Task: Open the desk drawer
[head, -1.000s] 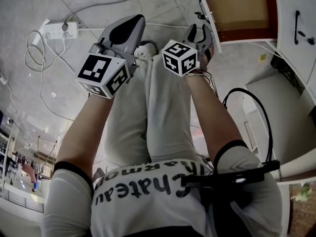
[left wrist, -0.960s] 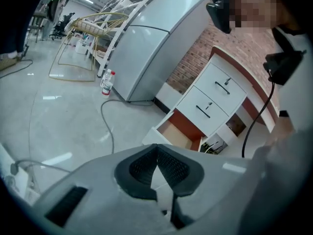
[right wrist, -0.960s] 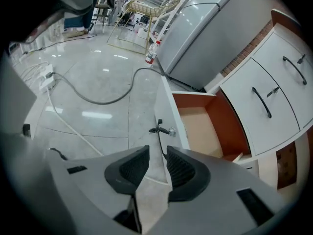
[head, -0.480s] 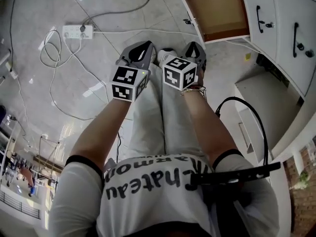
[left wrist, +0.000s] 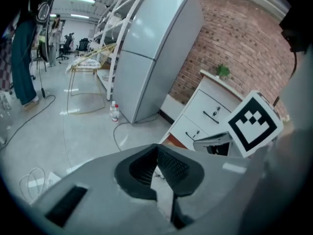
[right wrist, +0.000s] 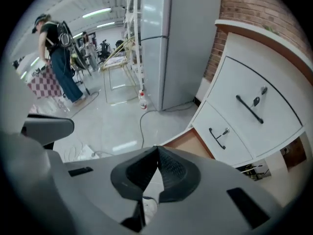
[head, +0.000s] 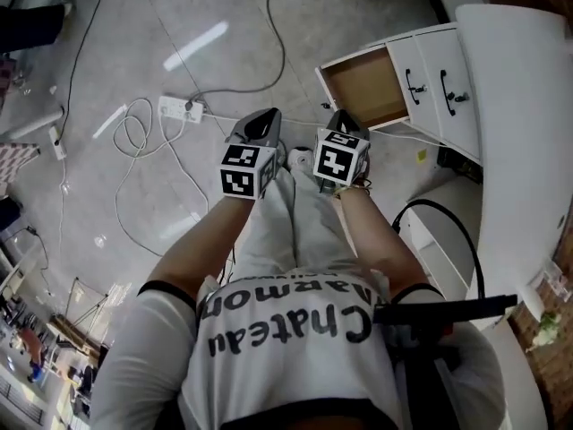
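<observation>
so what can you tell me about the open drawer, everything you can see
The drawer is pulled out at the bottom of the white desk, below two shut fronts with dark handles. Its walls are white, its inside floor brown and wood-like, and it looks empty. It sits level, low above the pale tiled floor. Nothing touches it in the head view.

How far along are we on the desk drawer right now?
Done, by the look of it: the lowest drawer stands pulled out of the white desk, its brown inside showing. In hand: nothing; the left gripper is shut and empty, and the right gripper has just closed on nothing, both clear of the drawer. Left: nothing visible, unless it must come out further.
</observation>
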The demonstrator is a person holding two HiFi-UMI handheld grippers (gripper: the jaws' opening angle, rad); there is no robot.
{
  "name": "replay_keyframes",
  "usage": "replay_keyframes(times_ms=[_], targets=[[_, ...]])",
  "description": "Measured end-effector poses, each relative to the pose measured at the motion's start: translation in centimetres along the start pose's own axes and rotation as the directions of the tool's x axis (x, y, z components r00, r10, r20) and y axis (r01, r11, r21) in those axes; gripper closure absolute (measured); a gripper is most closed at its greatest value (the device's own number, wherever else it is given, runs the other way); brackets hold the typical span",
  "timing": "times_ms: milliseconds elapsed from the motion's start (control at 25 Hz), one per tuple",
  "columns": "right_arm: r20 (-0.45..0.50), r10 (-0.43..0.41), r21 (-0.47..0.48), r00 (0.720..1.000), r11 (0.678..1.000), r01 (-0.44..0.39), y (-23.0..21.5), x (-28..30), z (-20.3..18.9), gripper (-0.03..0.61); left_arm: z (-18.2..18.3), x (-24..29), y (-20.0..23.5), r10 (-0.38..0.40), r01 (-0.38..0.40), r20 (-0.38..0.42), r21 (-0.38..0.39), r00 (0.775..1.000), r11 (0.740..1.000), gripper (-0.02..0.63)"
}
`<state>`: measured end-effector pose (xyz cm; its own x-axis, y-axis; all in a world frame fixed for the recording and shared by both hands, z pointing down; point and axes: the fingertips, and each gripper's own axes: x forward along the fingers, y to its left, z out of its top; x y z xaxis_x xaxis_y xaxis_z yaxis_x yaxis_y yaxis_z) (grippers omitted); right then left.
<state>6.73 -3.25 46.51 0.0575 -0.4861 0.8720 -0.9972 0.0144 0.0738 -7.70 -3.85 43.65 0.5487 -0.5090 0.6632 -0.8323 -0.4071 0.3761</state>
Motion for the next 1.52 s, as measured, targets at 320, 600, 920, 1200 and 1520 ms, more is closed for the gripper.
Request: replay_keyframes(times_ms=[320,600,920,1200,1520], targets=[[0.167,0.071,0.034,0.983,0.996,-0.077,-1.8,-9.7,12.0,0.565,15.2,-7.6,-4.3,0.020,-0.037,0.212,0.074,0.977,0.997,0.600],[0.416,0.157,-0.045,0.896,0.987,-0.152,-2.4,-21.2,25.2,0.565,28.9,-15.8,-9.0,-0.033,-0.052,0.441,0.179,0.897,0.982,0.600],[0.643,0.217,-0.150,0.735,0.976,-0.158,-2.7,-34.9,34.7,0.565,40.0,-26.3,-14.5,-0.119,-0.100,0.654,0.288,0.747,0.952,0.600],[0.767,0.273,-0.191,0.581,0.961,-0.199,-4.7,-44.0,37.4,0.565,44.8,-33.5,-18.4,-0.171,-0.147,0.783,0.317,0.599,0.937,0.600],[0.812,0.333,-0.165,0.479,0.919,-0.358,-7.7,-47.2,36.6,0.565,45.9,-35.0,-22.1,-0.231,-0.136,0.800,0.360,0.553,0.923,0.600]])
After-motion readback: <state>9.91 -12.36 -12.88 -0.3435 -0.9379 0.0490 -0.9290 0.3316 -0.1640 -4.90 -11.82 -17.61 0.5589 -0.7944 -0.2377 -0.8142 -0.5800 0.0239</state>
